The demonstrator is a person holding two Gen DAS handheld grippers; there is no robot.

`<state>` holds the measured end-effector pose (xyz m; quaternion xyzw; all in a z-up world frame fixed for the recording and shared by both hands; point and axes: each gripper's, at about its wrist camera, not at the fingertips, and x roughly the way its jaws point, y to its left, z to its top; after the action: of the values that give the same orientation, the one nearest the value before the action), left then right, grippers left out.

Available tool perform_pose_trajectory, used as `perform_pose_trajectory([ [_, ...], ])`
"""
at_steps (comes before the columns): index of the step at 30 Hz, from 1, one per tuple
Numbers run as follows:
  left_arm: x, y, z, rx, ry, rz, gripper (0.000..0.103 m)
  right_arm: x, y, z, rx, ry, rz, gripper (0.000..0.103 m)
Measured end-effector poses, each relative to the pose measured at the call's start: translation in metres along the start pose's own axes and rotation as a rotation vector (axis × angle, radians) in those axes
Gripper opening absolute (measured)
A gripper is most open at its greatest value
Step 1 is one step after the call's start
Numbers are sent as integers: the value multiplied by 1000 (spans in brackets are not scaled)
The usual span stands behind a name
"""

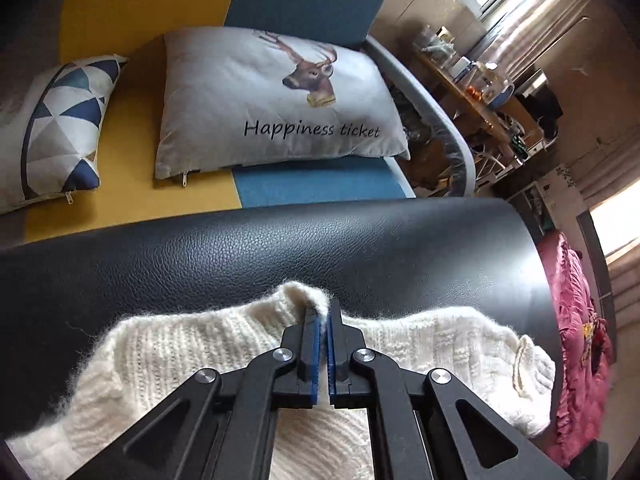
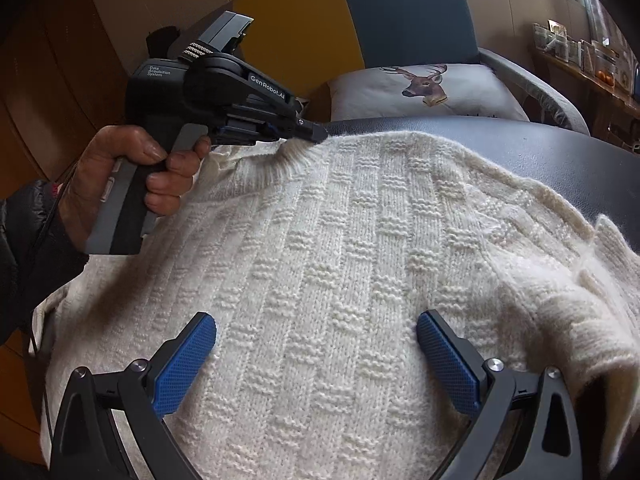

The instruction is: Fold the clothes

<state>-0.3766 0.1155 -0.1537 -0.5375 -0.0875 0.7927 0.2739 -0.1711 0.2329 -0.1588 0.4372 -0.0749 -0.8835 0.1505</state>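
The sweater (image 2: 340, 260) lies spread over the black desk (image 1: 280, 248). The left gripper (image 1: 325, 322) has its fingers pinched on the far collar; the right gripper (image 2: 316, 356) hovers near, fingers wide apart. Loose knit may slip or stretch if tugged. Only the right view shows the hand (image 2: 120, 176).
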Motion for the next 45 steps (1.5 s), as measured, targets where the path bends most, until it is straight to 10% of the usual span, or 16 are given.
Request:
perform_pose_trajectory([
  [8,-74,32,-21,-165,-163,-105,23,-2,-4,-1,12,-3,14,103],
  [14,-93,52,-77,-130,-179,-7,24,-5,-15,12,89,28,85,103],
  [25,-106,79,-144,-80,-241,29,24,74,34,158,215,111,491,103],
  [36,-108,87,-140,-138,-254,-59,24,167,101,181,192,328,681,103],
  [45,-110,83,-136,-128,-255,-40,24,168,70,194,235,250,516,103],
])
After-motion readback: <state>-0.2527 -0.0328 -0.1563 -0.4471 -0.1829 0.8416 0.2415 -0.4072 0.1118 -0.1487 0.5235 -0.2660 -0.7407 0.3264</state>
